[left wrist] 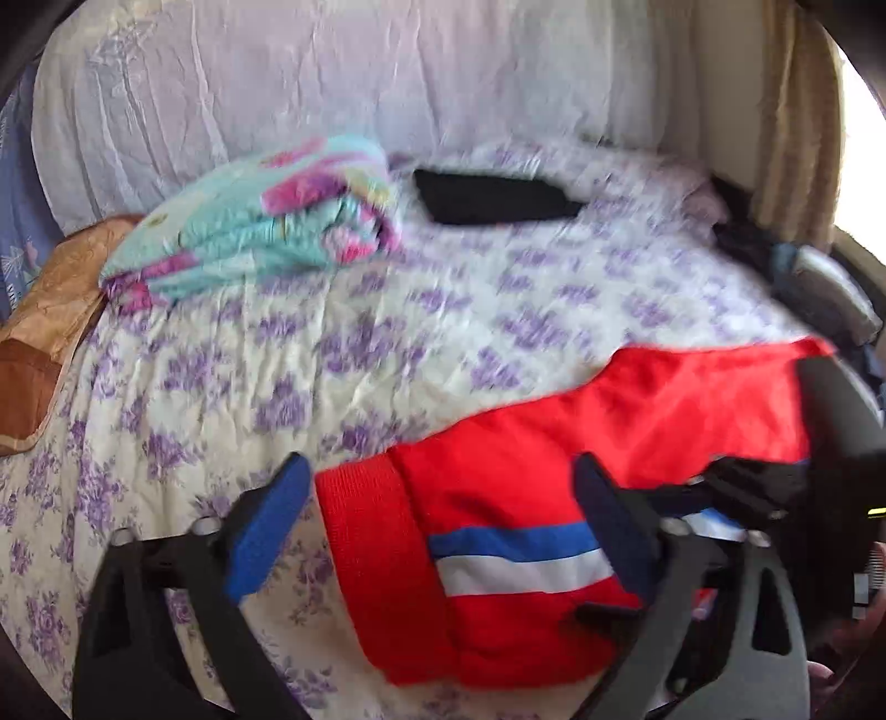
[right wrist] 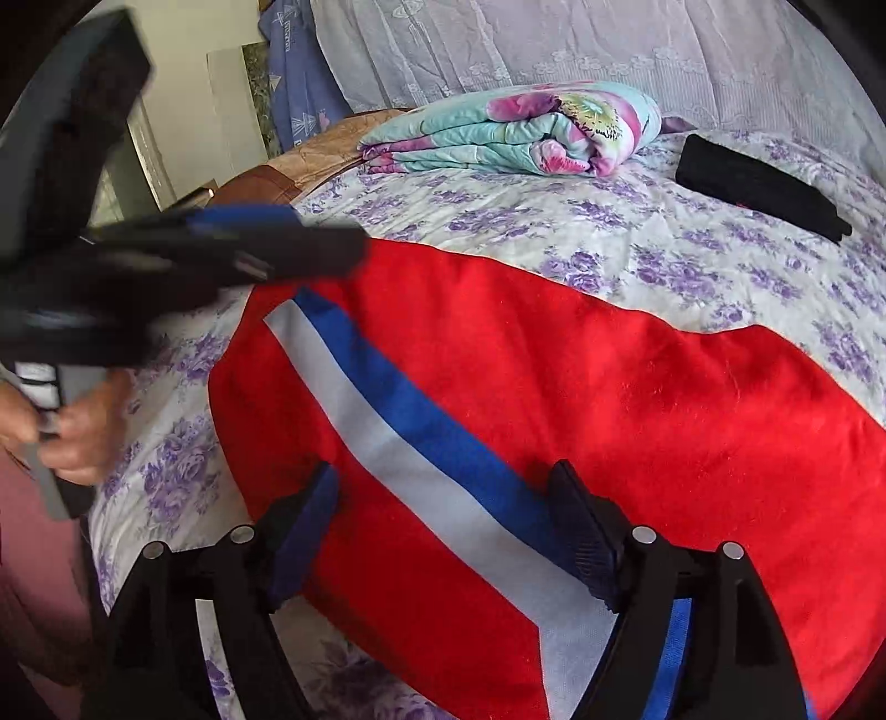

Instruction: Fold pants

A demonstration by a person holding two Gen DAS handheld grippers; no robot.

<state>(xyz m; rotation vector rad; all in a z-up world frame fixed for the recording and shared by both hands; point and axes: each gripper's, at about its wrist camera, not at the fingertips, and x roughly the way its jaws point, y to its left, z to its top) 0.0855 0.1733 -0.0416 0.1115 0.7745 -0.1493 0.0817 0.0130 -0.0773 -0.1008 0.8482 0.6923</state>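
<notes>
We saw a bed (right wrist: pixel 554 232) covered in a white sheet printed with purple flowers; a pale lace curtain (right wrist: pixel 554 44) hung behind it; a folded turquoise-and-pink quilt (right wrist: pixel 498 127) lay near the far side, with a flat black folded cloth (right wrist: pixel 758 183) beside it; a brown and tan cushion (left wrist: pixel 50 332) sat at the bed's edge; beige drapes (left wrist: pixel 792 122) framed a bright window (left wrist: pixel 864 166); a cream wall (right wrist: pixel 183 133) stood beyond.

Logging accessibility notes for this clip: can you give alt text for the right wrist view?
Red pants with a blue and white stripe lie spread on a purple-flowered bedspread, under the right gripper with its jaws open. The left gripper reaches in from the left.
</notes>
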